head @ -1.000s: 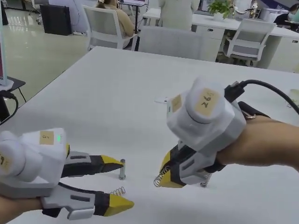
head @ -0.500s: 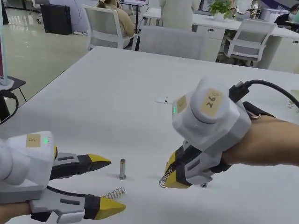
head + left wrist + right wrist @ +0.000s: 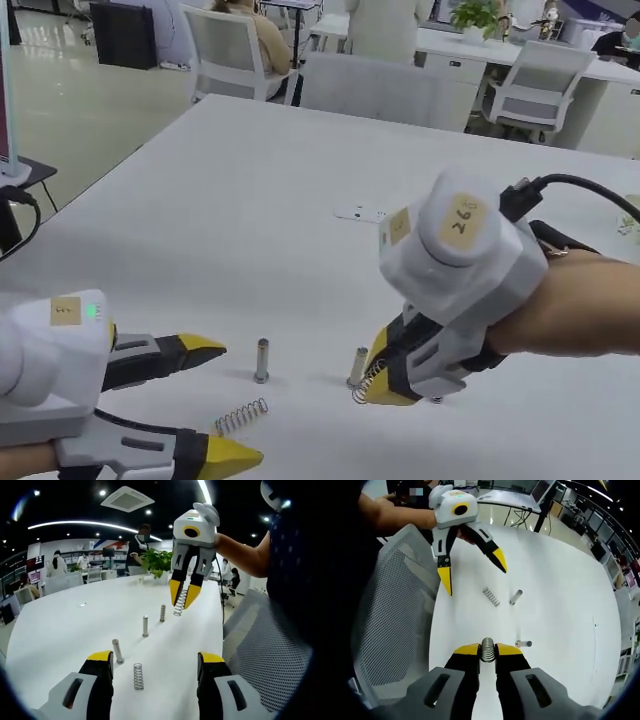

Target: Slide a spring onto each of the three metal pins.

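Observation:
Two bare metal pins (image 3: 262,360) (image 3: 358,367) stand upright on the white table (image 3: 260,220). In the left gripper view they are the near pin (image 3: 117,651) and the middle pin (image 3: 145,625); the far pin (image 3: 162,612) wears a spring. My right gripper (image 3: 385,388) hovers beside the second pin, shut on a spring (image 3: 365,384) (image 3: 488,650) that sticks out of its tips. A loose spring (image 3: 242,415) (image 3: 138,676) lies flat between the open jaws of my left gripper (image 3: 218,405) (image 3: 156,657), which touches nothing.
Office chairs (image 3: 225,55) and another desk stand past the table's far edge, with a person seated there. A small flat mark (image 3: 360,213) lies mid-table. A black cable (image 3: 580,190) trails from the right gripper. Bare tabletop stretches beyond the pins.
My right gripper has shifted right with its spring, uncovering the second pin. My left gripper has drawn back toward me, away from the first pin; it stays open.

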A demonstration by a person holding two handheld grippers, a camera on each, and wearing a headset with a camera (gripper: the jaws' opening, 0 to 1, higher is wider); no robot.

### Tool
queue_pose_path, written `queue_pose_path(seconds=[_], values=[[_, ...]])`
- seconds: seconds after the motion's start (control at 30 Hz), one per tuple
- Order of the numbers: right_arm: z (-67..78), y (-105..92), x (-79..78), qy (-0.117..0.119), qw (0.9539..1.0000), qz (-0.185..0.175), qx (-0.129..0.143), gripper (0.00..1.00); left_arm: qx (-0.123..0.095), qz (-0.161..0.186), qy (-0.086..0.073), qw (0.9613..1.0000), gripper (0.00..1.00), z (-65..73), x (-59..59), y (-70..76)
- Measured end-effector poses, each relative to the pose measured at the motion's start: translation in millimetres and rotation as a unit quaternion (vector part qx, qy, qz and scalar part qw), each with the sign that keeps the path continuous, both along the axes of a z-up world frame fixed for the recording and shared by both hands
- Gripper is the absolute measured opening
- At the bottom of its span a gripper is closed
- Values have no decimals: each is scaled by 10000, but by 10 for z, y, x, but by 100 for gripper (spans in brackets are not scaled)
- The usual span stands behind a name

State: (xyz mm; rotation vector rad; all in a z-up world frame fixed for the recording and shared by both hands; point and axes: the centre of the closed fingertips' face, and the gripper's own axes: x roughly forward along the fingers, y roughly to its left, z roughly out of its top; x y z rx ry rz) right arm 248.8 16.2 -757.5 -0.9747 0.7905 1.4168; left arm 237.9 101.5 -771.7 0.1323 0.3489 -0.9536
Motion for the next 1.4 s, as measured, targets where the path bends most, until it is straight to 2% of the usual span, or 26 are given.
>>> queue_pose_path(seconds=[0.13, 0.67, 1.17, 1.4], values=[[1, -23, 41, -11, 10000, -26, -48, 9, -20, 14, 9, 10000, 65, -14, 4, 11], [70, -160, 383, -236, 9991, -195, -298, 9, -17, 39, 1, 10000, 65, -30, 18, 23], [17, -83, 612, -274, 9985, -242, -401, 9, 5, 32, 12, 10000, 65, -44, 6, 2], [-69, -18, 665, -259, 9984, -202, -462, 9, 2, 27, 25, 10000, 64, -56, -13, 0]])
